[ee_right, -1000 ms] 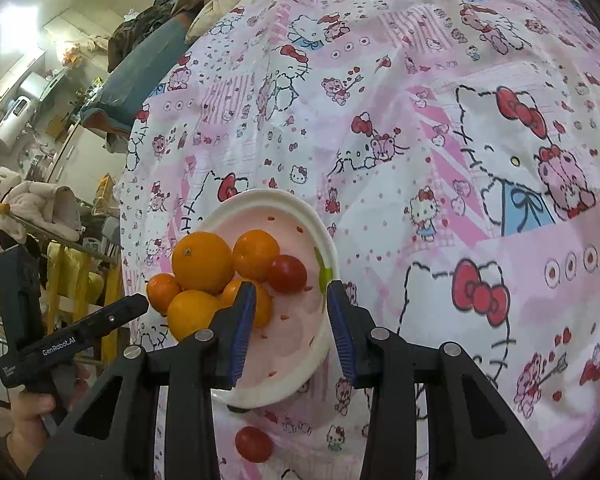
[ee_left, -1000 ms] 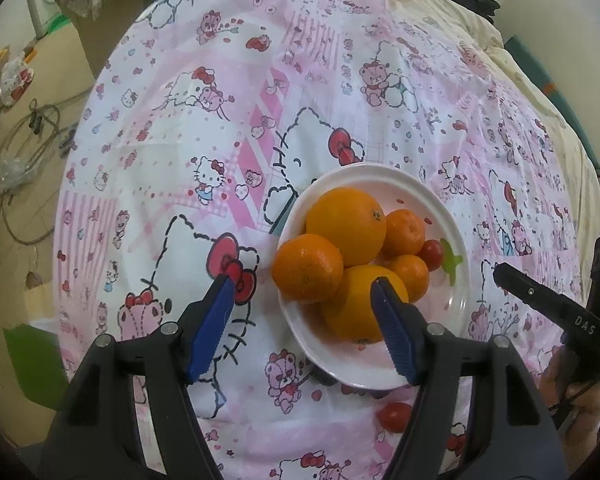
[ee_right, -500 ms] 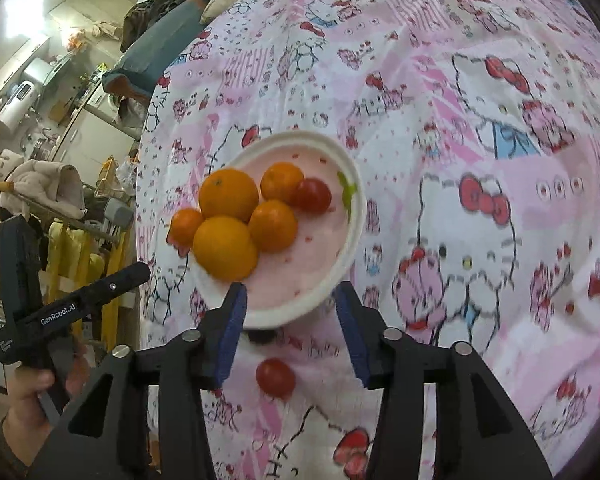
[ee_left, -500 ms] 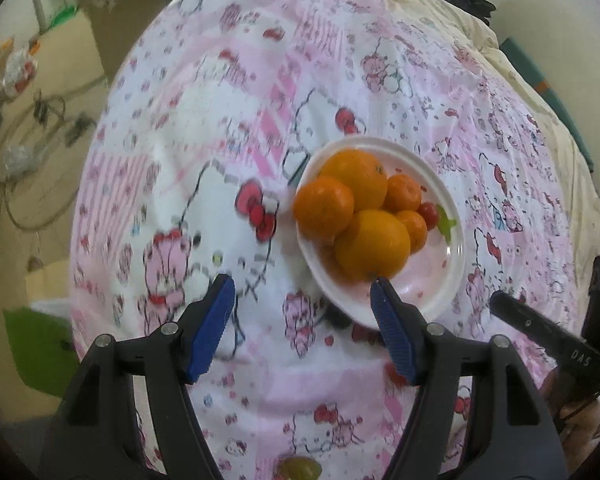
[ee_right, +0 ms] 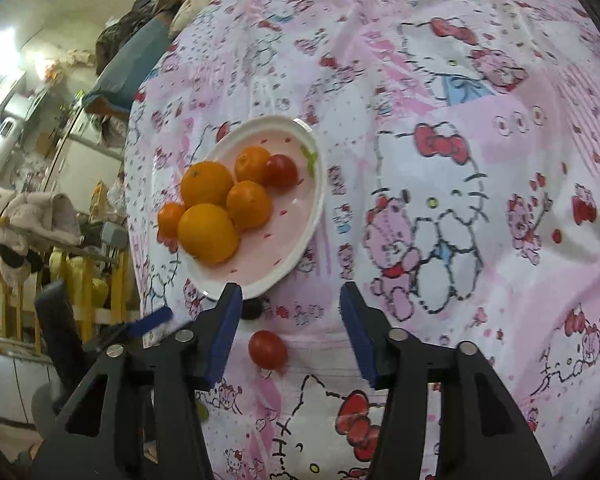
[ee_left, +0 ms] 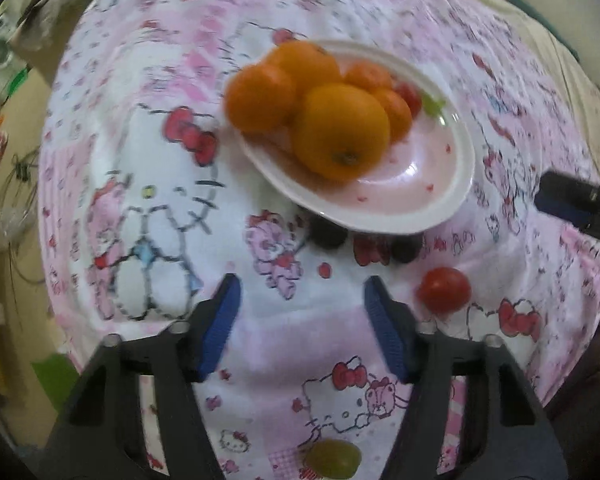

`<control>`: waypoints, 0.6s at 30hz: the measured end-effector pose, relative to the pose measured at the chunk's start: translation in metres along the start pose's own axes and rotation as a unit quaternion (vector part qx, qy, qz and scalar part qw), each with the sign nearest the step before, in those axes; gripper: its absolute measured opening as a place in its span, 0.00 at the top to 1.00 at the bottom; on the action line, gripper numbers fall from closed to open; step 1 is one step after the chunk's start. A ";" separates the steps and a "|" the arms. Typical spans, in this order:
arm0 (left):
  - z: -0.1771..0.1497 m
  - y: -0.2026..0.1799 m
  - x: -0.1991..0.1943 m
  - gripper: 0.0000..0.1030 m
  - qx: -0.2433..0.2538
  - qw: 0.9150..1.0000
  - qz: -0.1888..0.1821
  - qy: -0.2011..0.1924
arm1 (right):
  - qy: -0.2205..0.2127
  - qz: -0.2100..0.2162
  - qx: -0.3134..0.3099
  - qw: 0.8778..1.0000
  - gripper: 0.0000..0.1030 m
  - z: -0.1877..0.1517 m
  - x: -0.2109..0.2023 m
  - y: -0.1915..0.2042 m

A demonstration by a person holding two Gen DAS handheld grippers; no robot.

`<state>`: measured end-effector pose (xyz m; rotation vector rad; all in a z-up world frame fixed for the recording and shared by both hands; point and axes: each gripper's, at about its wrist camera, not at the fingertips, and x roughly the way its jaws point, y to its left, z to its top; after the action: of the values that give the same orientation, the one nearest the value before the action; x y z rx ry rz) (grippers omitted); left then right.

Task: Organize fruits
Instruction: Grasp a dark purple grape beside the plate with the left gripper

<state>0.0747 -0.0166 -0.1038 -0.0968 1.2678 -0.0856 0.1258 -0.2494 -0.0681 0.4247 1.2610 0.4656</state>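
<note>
**Loose fruit may roll when gripped**

The left gripper (ee_left: 300, 312) and the right gripper (ee_right: 290, 316) both stand with fingers apart and hold nothing. The plate (ee_right: 300, 248) carries oranges (ee_right: 208, 232) and one tomato (ee_right: 280, 171). A second tomato (ee_right: 267, 349) lies on the bedcover (ee_right: 500, 160), just before the plate and between the right fingers. A green grape (ee_left: 332, 458) lies nearer the cover's front edge. The cover looks soft, so a closing finger may push the round tomato away, or squeeze it too hard.
</note>
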 end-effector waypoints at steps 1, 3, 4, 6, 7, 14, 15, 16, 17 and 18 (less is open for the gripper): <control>0.003 -0.005 0.004 0.53 0.008 1.000 -0.001 0.001 | 0.000 0.001 0.005 1.000 0.45 0.001 0.000 -0.002; 0.008 -0.012 0.008 0.54 0.021 1.000 0.004 -0.004 | 0.001 0.003 0.011 1.000 0.45 0.003 0.001 -0.005; 0.011 -0.016 0.011 0.54 0.029 1.000 0.011 -0.004 | 0.002 0.003 0.011 1.000 0.45 0.003 0.001 -0.005; 0.015 -0.022 0.017 0.58 0.040 0.999 0.027 -0.002 | 0.003 0.004 0.011 1.000 0.45 0.004 0.001 -0.006; 0.016 -0.025 0.020 0.62 0.043 0.998 0.036 -0.002 | 0.002 0.005 0.011 1.000 0.45 0.005 0.001 -0.006; 0.024 -0.030 0.028 0.76 0.043 0.998 0.055 -0.005 | 0.009 0.003 0.003 1.000 0.45 0.006 0.005 -0.005; 0.026 -0.030 0.030 0.78 0.040 0.998 0.055 -0.004 | 0.009 0.003 0.002 1.000 0.45 0.007 0.006 -0.004; 0.030 -0.031 0.032 0.81 0.036 0.998 0.052 -0.003 | 0.009 0.002 0.000 1.000 0.45 0.007 0.006 -0.003; 0.030 -0.031 0.032 0.81 0.033 0.998 0.050 -0.001 | 0.009 0.002 -0.002 1.000 0.45 0.007 0.007 -0.002; 0.031 -0.032 0.033 0.81 0.033 0.998 0.049 -0.001 | 0.010 0.001 -0.004 1.000 0.45 0.007 0.007 -0.001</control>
<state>0.1142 -0.0516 -0.1220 0.0224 1.2646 -0.0423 0.1347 -0.2466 -0.0727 0.4159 1.2768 0.4782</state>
